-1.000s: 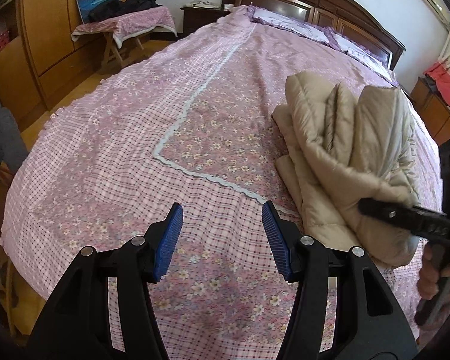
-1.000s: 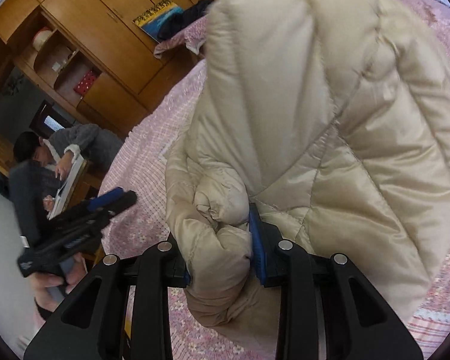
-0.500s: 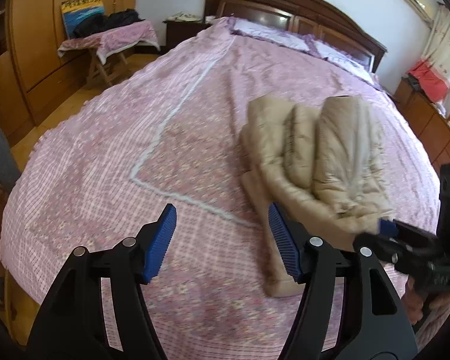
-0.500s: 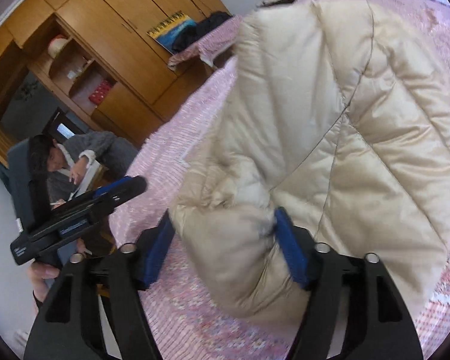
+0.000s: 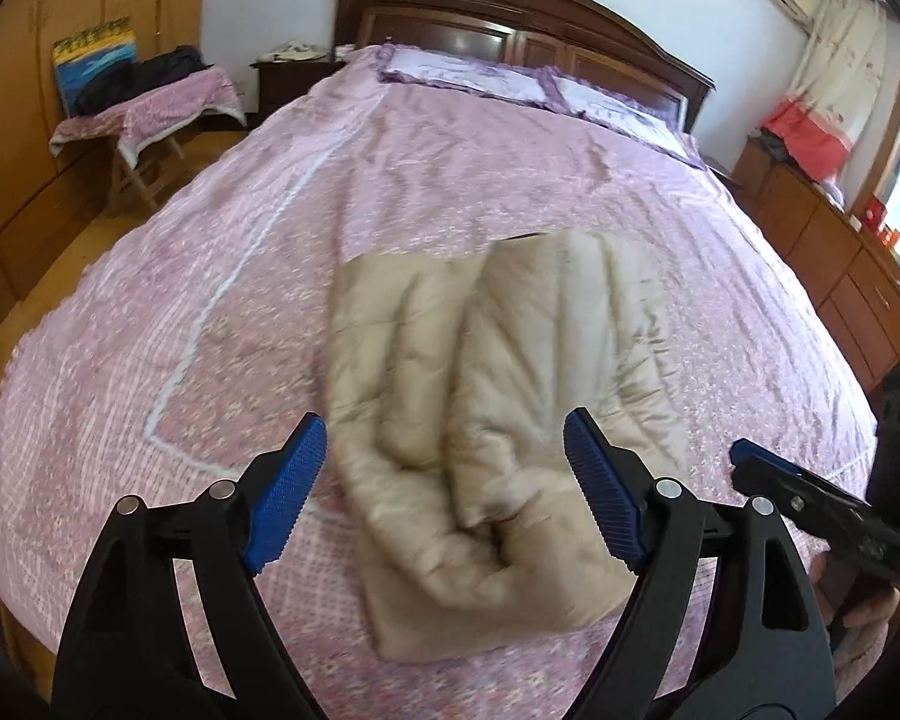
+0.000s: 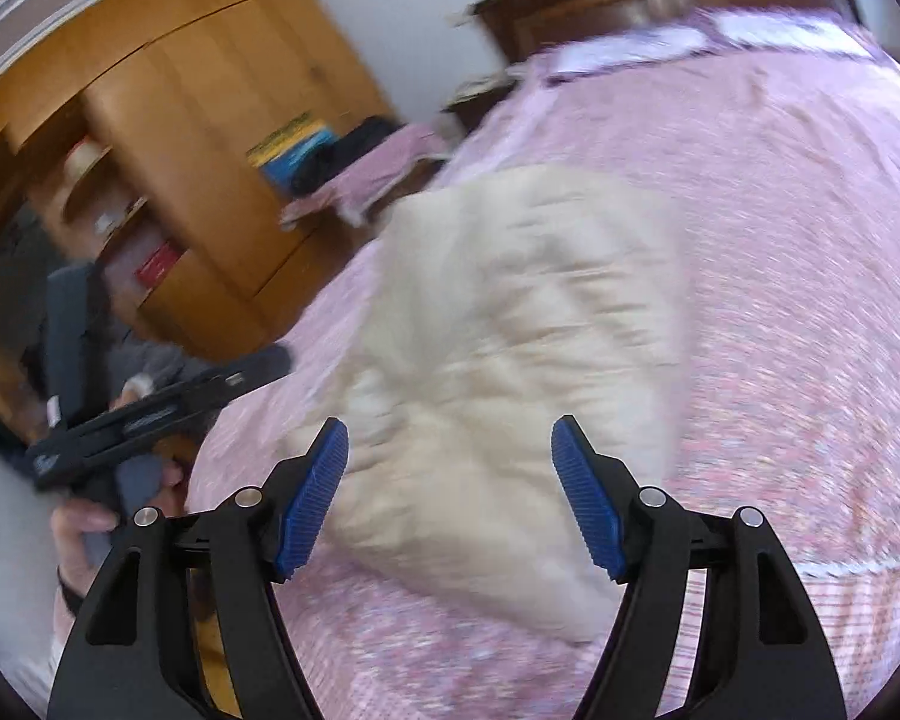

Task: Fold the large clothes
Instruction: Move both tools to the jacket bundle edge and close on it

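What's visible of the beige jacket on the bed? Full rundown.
The beige jacket is a puffy, quilted coat of smooth, slightly shiny fabric, folded into a compact bundle with two padded rolls side by side on top. It lies flat on the pink floral bedspread, near the foot of the bed. Nothing but the bedspread touches it. Motion blur hides finer detail.
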{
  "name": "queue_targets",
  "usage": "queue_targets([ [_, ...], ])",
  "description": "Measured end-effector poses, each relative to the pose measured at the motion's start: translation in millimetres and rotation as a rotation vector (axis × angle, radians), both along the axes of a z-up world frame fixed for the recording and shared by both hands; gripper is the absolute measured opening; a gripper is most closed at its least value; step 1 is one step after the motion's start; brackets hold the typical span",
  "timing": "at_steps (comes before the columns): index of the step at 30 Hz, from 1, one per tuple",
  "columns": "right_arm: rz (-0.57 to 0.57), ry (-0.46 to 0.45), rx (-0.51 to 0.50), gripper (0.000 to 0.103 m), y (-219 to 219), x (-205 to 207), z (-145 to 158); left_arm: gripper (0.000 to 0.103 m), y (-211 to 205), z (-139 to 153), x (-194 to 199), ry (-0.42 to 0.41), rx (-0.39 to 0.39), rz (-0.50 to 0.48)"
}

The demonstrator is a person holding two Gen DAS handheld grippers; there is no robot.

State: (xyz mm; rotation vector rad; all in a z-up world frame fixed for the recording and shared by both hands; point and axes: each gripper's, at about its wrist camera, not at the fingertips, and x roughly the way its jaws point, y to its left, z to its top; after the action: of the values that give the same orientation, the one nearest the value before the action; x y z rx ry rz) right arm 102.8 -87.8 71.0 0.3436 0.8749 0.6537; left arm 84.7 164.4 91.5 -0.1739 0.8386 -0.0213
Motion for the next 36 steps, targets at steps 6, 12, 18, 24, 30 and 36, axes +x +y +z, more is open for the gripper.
queue_targets([
  [6,-0.113,0.079,0.014,0.07,-31,31,-25,0.082,-29,0,35,0.038,0.035,-0.058],
  [12,-0.162,0.161,-0.018,0.07,-38,62,-59,0.082,-46,-12,62,0.07,0.127,-0.079],
  [18,-0.092,0.185,-0.009,0.07,-14,77,-72,0.083,-19,-36,65,0.101,0.129,-0.007],
  [24,-0.011,0.137,-0.067,0.07,20,76,-60,0.084,23,-59,45,0.126,0.055,0.066],
  [30,0.057,0.072,-0.15,0.071,54,75,-55,0.084,53,-78,26,0.144,0.011,0.124],
  [36,0.087,0.028,-0.21,0.073,73,71,-53,0.086,69,-92,18,0.156,-0.046,0.15],
])
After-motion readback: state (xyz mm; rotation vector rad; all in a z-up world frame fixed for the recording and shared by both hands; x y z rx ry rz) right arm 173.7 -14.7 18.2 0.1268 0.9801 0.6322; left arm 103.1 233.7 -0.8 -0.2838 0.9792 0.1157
